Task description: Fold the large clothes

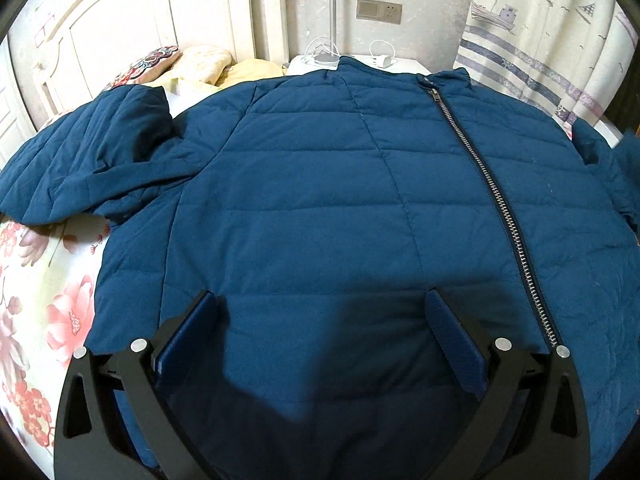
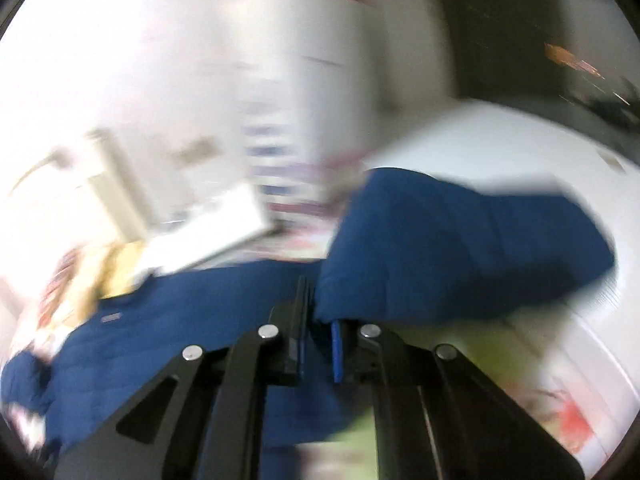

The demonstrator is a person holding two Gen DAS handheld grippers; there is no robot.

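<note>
Jaws: left gripper gaping over jacket; right gripper pinching sleeve. Folding's barely starting, body lying flat w/ both sleeves remaining.

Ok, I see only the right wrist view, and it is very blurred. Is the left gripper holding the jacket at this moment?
Observer: No. The left gripper is open above the lower part of the jacket, with nothing pinched between its pads.
Operator: And the other sleeve, the one I cannot see, where is it?
Observer: That sleeve lies bunched beside the jacket's body at the left of the picture, partly on the floral sheet, not yet folded across the front.
</note>
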